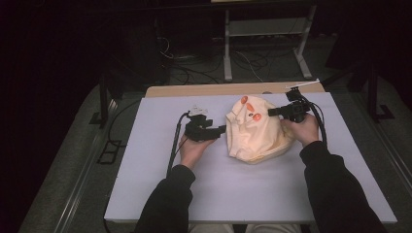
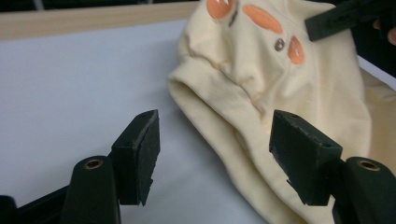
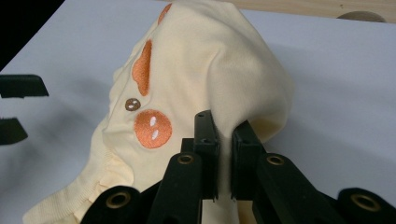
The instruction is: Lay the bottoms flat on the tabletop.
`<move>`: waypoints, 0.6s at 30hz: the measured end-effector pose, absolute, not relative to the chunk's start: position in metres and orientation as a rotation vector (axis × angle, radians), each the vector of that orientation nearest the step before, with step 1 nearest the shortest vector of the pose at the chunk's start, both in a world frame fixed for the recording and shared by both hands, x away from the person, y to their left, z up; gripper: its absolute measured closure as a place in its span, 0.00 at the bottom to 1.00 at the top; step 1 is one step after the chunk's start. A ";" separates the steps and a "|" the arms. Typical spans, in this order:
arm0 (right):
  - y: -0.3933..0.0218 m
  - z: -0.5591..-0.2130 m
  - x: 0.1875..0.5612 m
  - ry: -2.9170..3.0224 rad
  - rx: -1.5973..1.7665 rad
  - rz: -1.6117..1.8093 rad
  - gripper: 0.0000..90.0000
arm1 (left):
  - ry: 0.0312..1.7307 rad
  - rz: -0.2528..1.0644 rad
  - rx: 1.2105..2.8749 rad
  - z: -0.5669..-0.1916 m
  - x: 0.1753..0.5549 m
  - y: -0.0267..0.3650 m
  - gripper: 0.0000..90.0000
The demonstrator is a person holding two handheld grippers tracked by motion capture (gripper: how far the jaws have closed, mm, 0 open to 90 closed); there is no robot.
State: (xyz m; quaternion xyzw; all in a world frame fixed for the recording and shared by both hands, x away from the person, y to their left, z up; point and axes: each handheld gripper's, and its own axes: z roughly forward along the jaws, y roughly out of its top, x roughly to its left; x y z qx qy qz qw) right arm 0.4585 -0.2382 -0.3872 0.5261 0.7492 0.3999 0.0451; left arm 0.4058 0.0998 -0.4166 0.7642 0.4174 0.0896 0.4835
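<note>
Cream garment (image 1: 252, 133) on white table (image 1: 145, 170), right tongs (image 1: 274, 112) touching it

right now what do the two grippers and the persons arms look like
Both grippers are black with two blocky jaws and brass-coloured rivets at the jaw joints. The left gripper carries a grey three-cornered plate and trails a black cable; the right gripper has a looping black cable. The person wears dark long sleeves.

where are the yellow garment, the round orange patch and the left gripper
yellow garment (image 1: 255, 136), high view, plain lower cloth
round orange patch (image 3: 152, 129), right gripper view, its middle
left gripper (image 2: 212, 156), left gripper view, midway between fingertips
</note>
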 end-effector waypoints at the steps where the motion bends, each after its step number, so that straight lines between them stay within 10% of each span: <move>1: -0.239 -0.388 0.458 2.285 1.605 1.224 0.92 | 1.014 0.207 1.863 -0.419 0.405 0.098 0.33; 18: -0.241 -0.391 0.452 2.267 1.600 1.232 0.92 | 0.932 0.073 1.938 -0.440 0.377 0.070 0.31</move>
